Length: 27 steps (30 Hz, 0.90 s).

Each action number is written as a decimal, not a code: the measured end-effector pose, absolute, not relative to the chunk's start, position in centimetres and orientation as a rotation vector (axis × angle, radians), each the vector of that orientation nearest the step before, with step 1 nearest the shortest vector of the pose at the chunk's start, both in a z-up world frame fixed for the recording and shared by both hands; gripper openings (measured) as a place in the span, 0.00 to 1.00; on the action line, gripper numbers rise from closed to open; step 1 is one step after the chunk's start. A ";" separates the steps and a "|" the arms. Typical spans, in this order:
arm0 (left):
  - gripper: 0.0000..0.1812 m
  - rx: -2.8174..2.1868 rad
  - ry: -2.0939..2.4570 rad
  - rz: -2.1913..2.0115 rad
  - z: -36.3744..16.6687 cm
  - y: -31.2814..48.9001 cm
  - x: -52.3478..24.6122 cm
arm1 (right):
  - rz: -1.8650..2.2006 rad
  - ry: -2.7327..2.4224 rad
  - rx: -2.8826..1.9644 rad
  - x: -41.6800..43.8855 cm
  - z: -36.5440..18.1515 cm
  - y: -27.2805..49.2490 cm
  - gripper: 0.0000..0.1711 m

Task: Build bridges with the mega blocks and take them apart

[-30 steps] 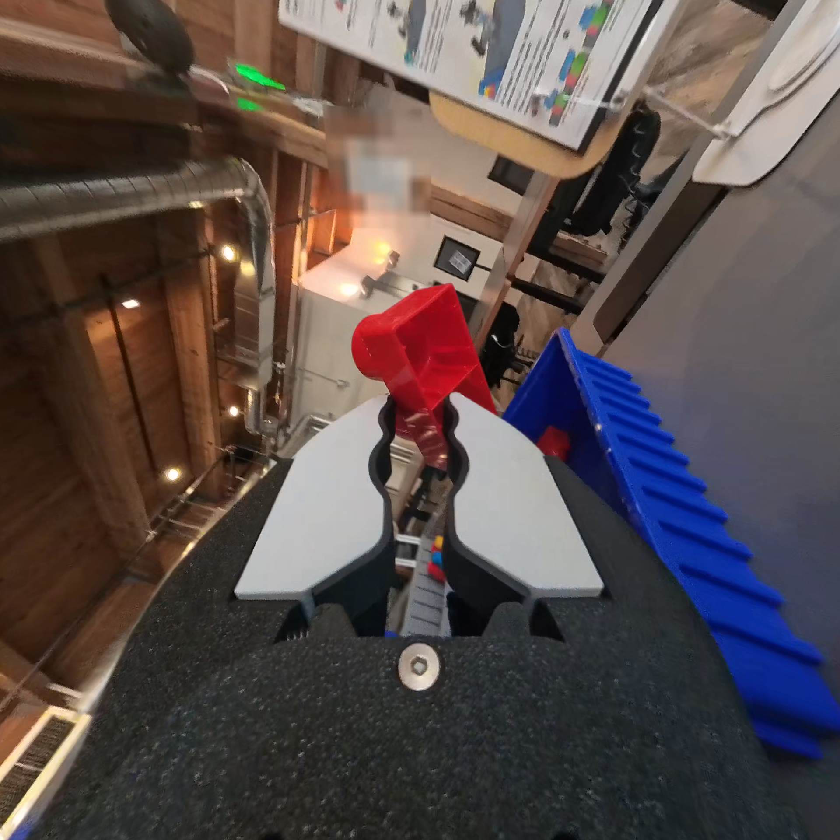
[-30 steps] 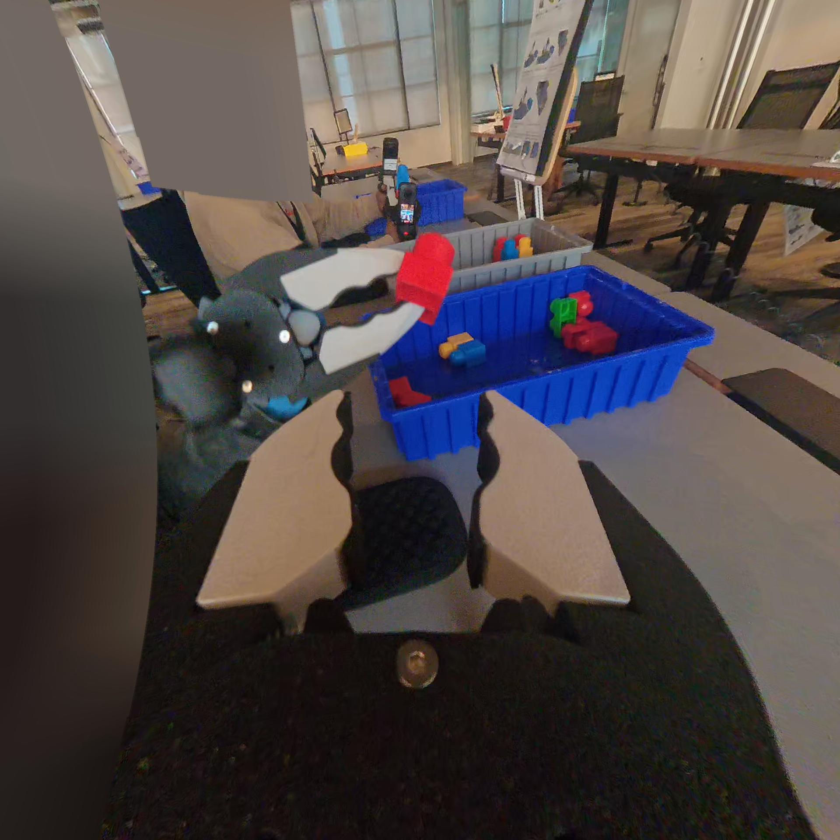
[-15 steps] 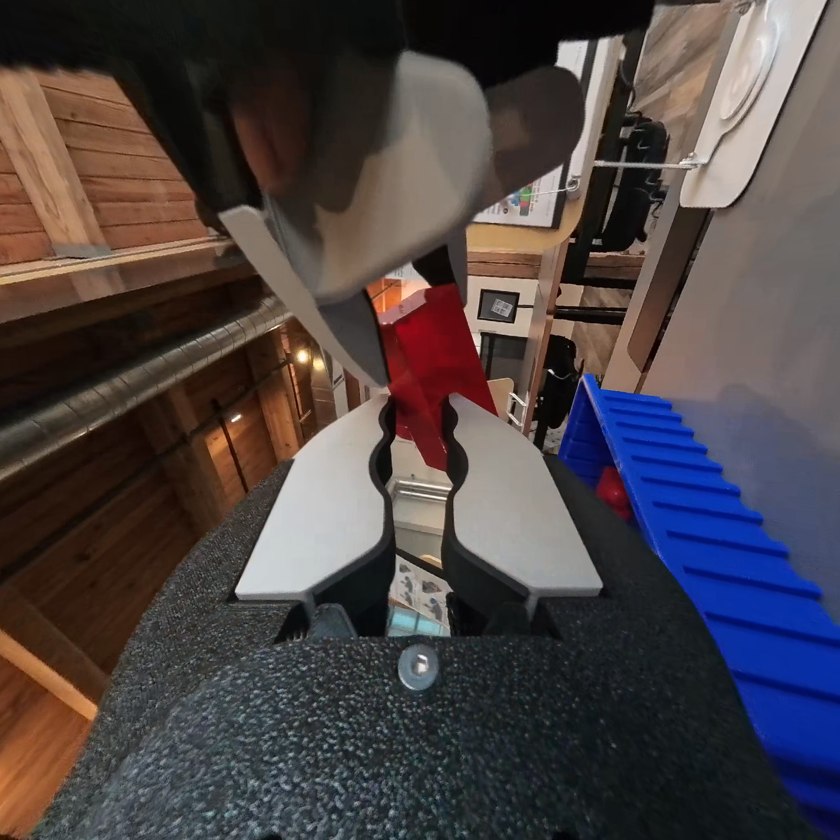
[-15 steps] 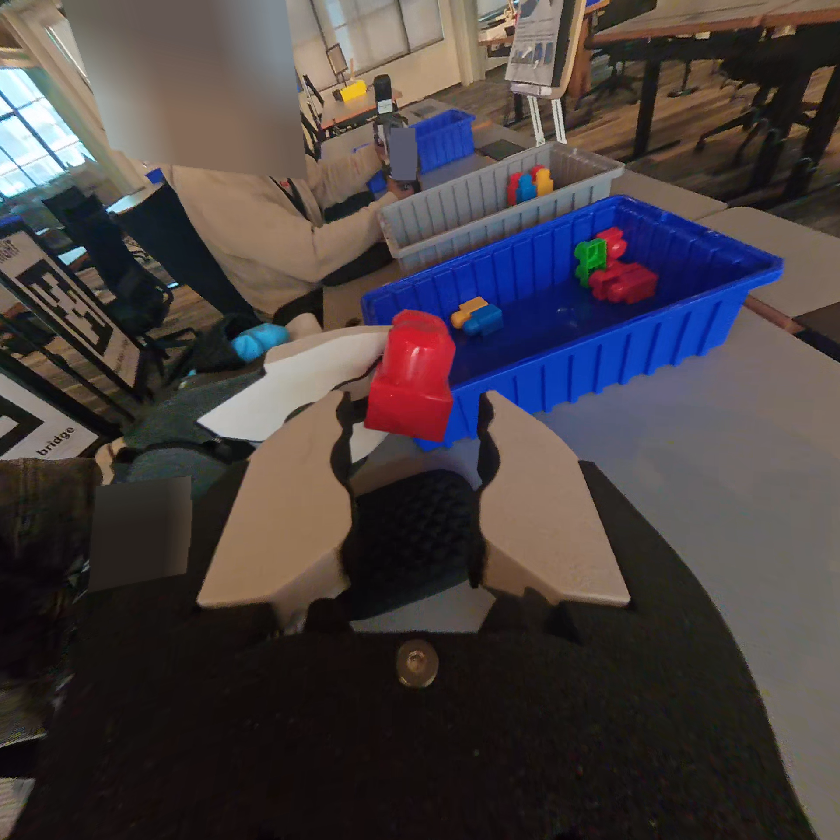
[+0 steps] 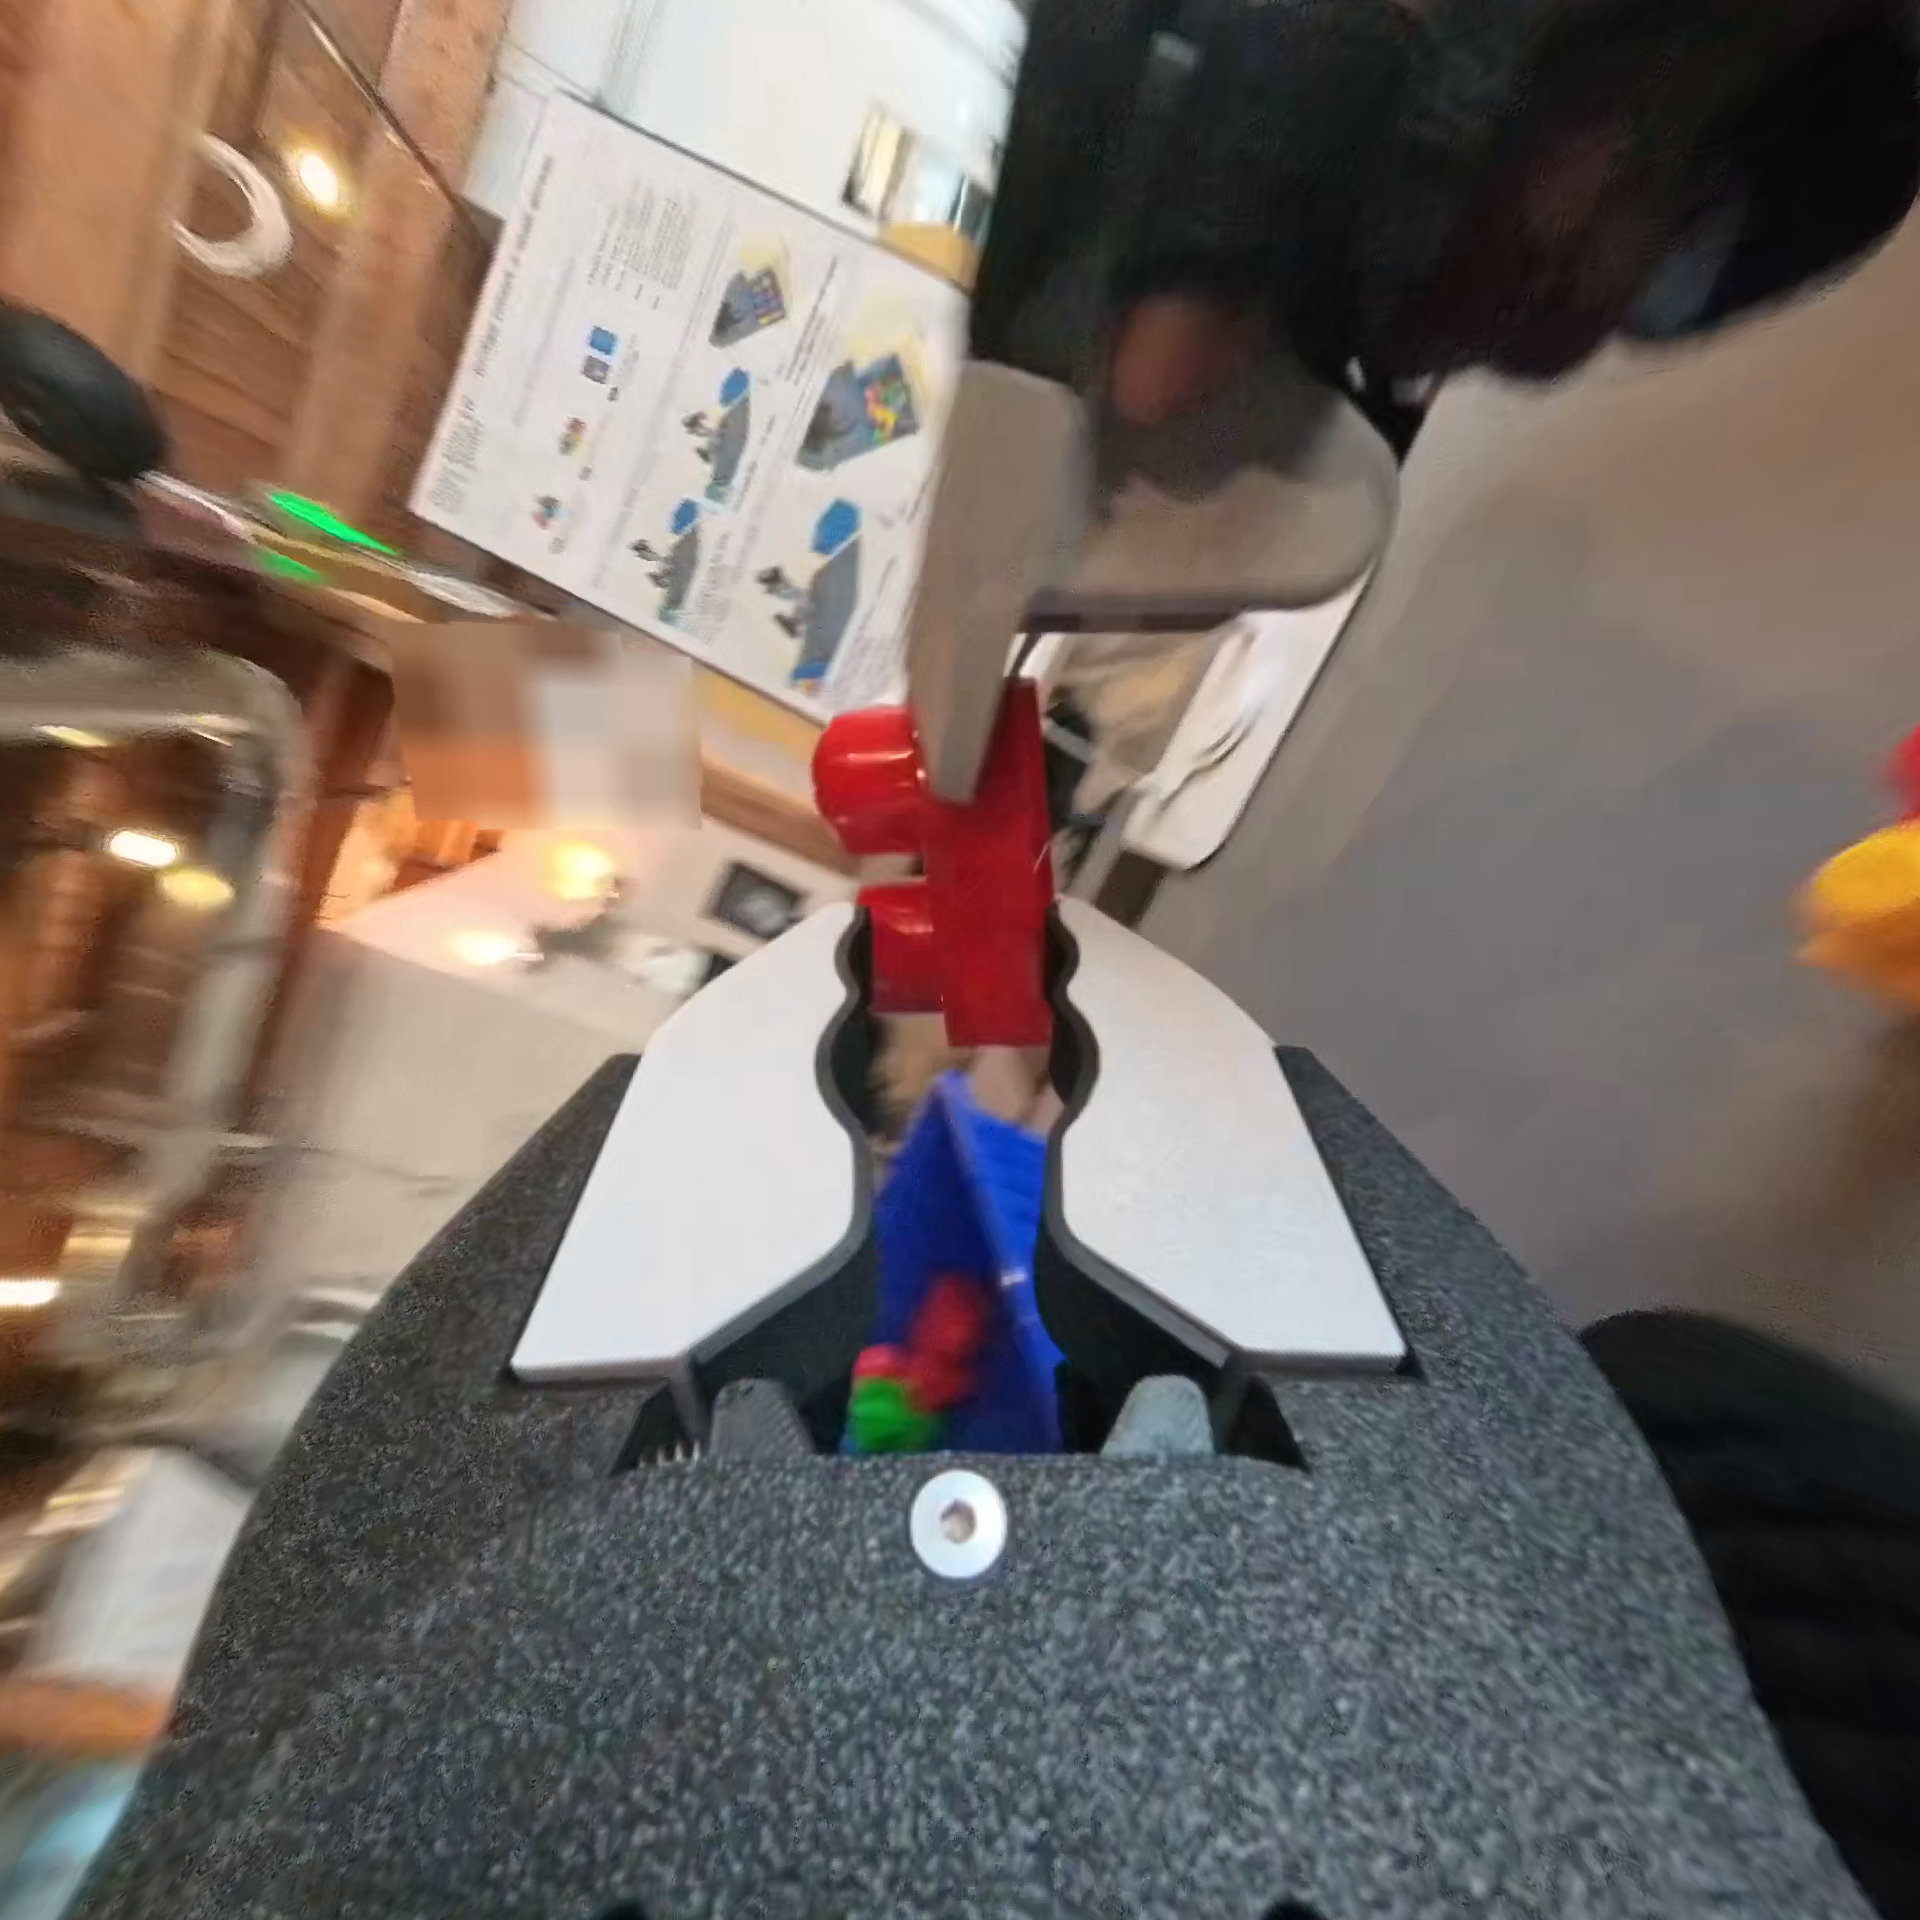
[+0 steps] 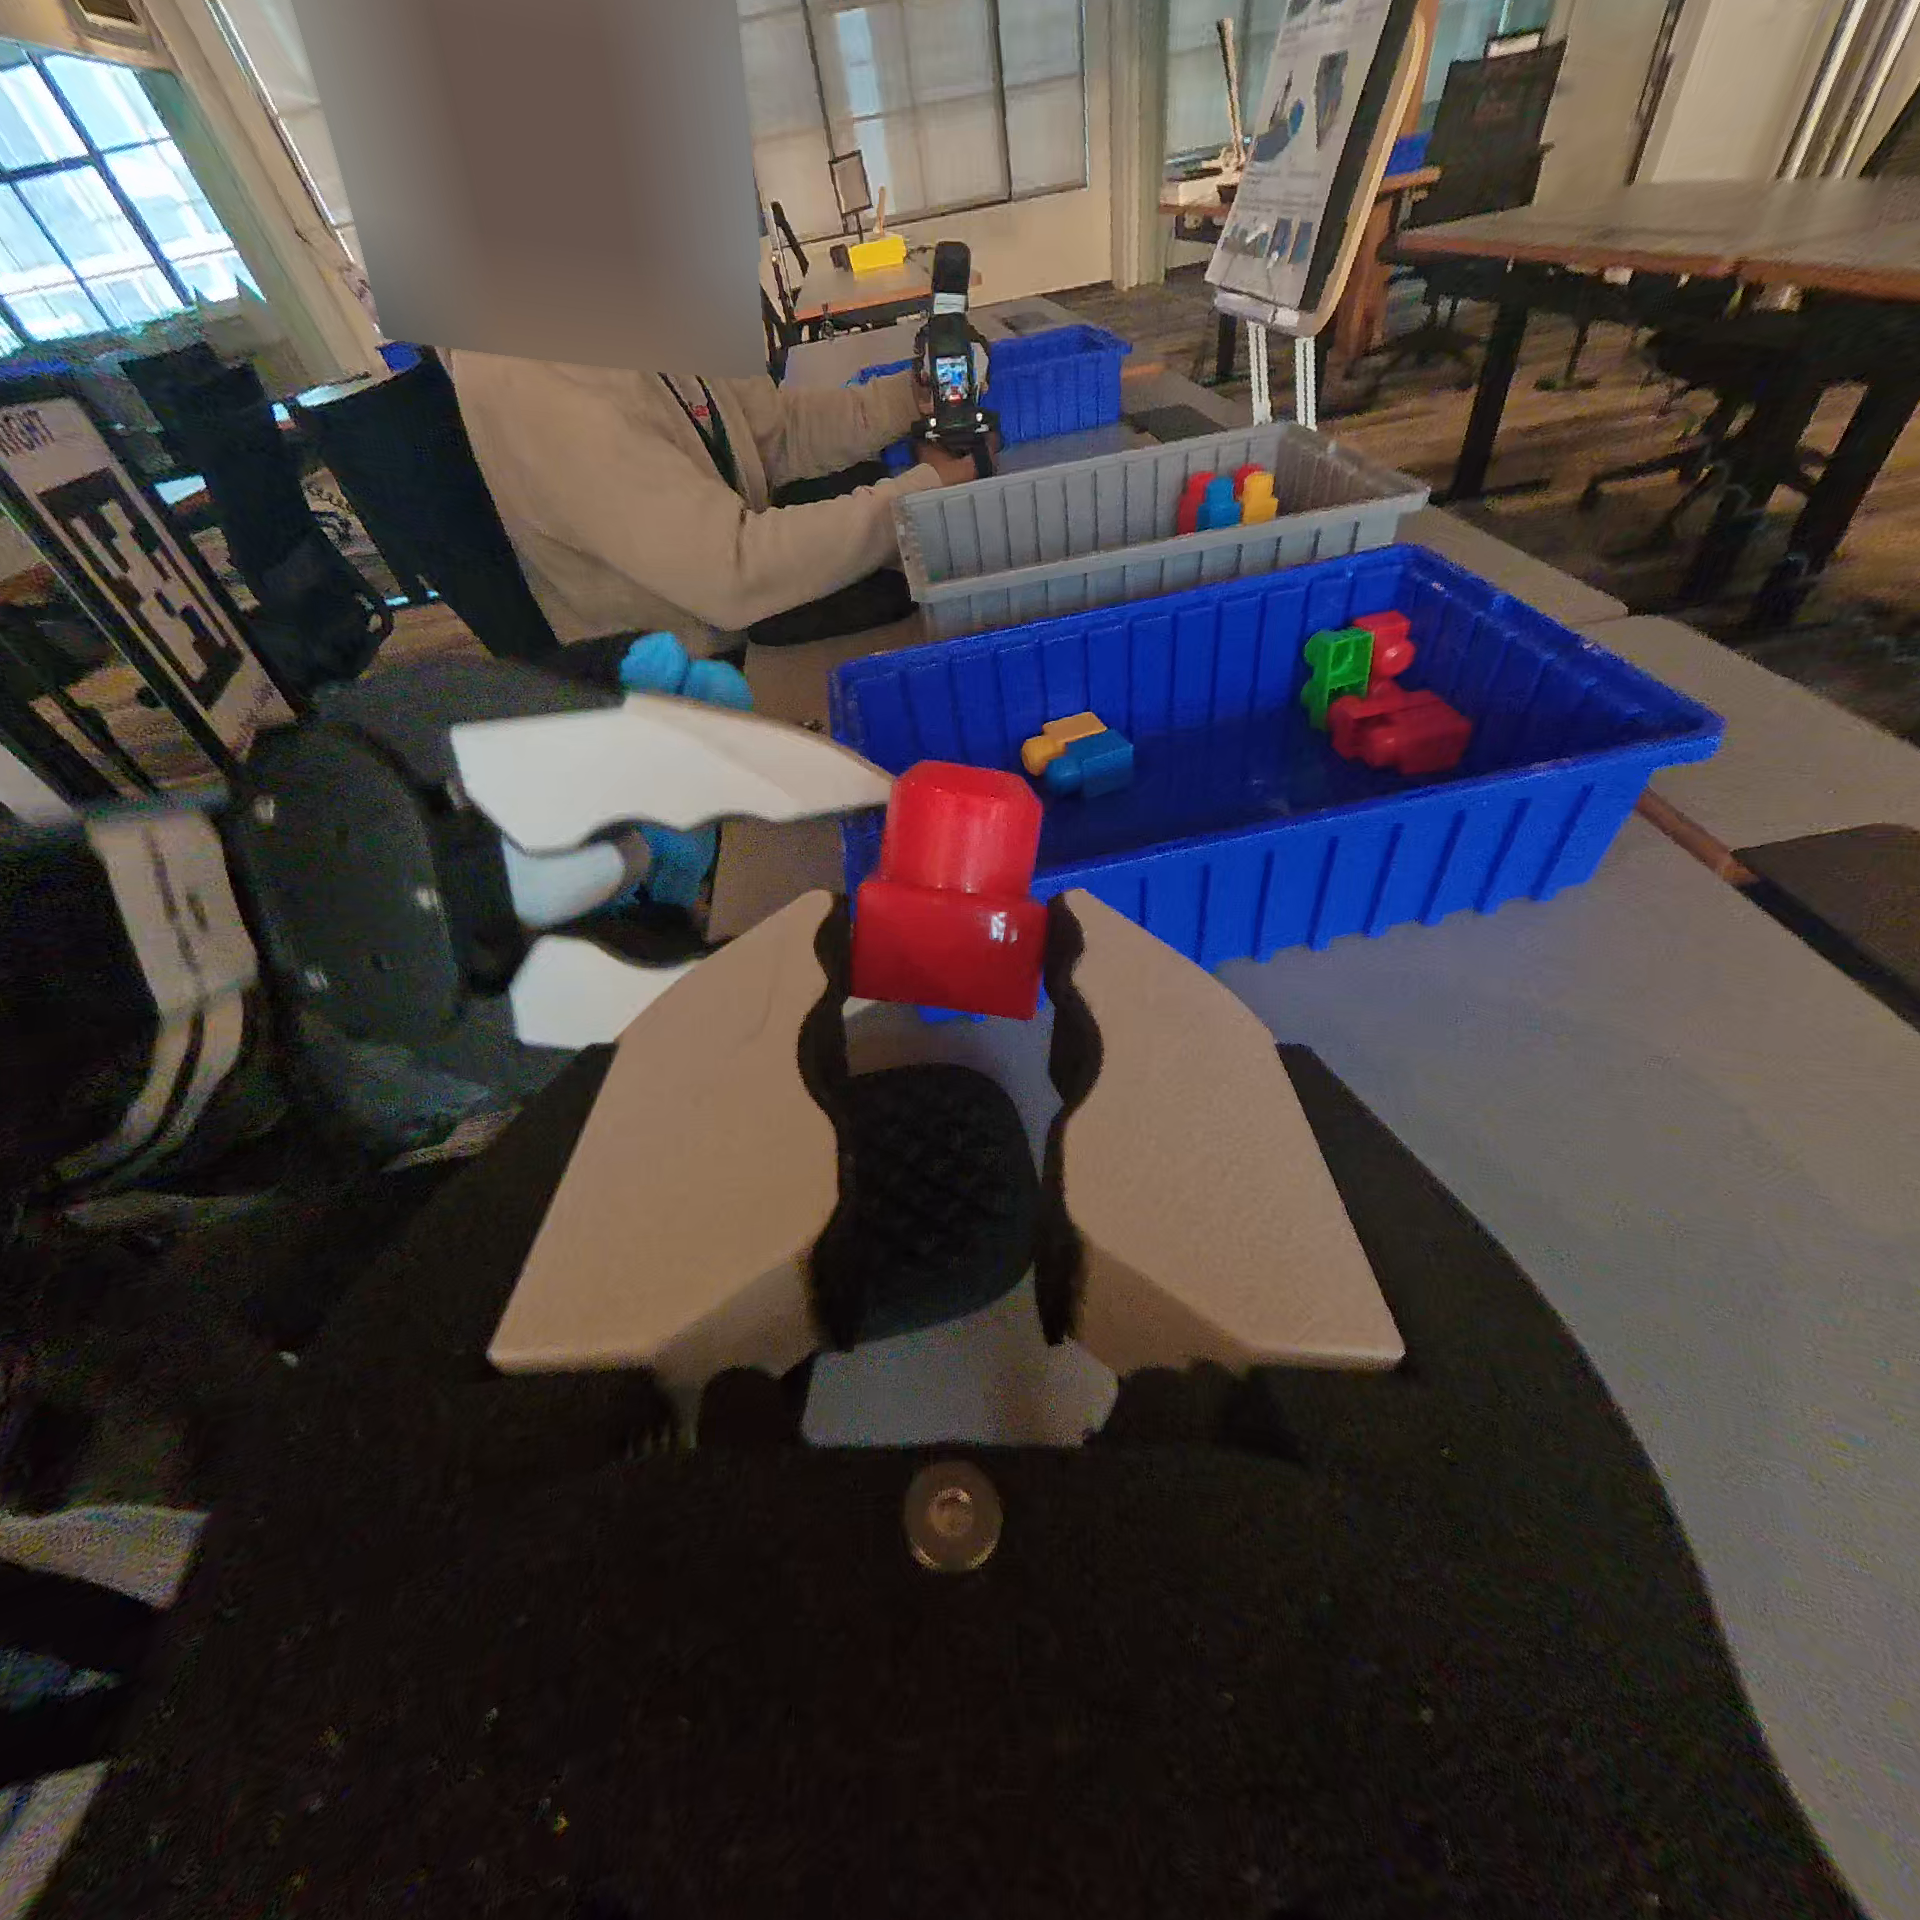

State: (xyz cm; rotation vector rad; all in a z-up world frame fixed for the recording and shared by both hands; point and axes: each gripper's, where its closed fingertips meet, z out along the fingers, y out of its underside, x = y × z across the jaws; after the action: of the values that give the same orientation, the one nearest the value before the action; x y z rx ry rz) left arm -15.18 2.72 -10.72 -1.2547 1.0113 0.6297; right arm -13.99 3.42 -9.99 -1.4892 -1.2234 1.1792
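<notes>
A red mega block (image 6: 951,914) with one stud on top sits between my right gripper's (image 6: 951,935) two pads, which press on its sides above the grey table. My left gripper's fingers (image 6: 665,769) show at the left of the right wrist view, spread apart, with the upper tip near the block's stud. In the left wrist view the red block (image 5: 956,914) stands between my left gripper's (image 5: 958,925) fingertips with a dark gap at the left pad. A finger of the right gripper (image 5: 977,644) lies on the block from above.
A blue bin (image 6: 1351,894) stands on the grey table (image 6: 1558,1143) just beyond the block, with a yellow-and-blue pair (image 6: 1081,753) and a green-and-red cluster (image 6: 1371,696) inside. A grey bin (image 6: 1091,540) with more blocks stands behind it. A person (image 6: 644,499) sits at the far left.
The left gripper brought the red block between the right gripper's pads. The right pads closed on it and the left fingers spread apart. The left view swung round.
</notes>
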 end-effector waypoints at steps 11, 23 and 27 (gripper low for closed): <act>0.60 -1.485 0.783 -0.840 -10.8 -1.0 -12.7 | 1.248 -1.224 -1.198 -8.8 -8.2 1.6 0.21; 0.33 -1.349 0.849 -1.291 -10.4 -3.2 -9.3 | 1.351 -1.236 -0.969 -7.5 -8.8 -2.2 0.21; 0.36 -1.310 0.824 -1.272 -10.0 -2.8 -8.7 | 1.392 -1.205 -0.942 -7.5 -8.9 -2.6 0.21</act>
State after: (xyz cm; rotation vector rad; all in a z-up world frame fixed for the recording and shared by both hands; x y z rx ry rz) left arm -8.66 -2.82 -10.02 -1.3104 0.8238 -1.2723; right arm -7.50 -2.60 -8.91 -0.9423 -1.2049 1.3924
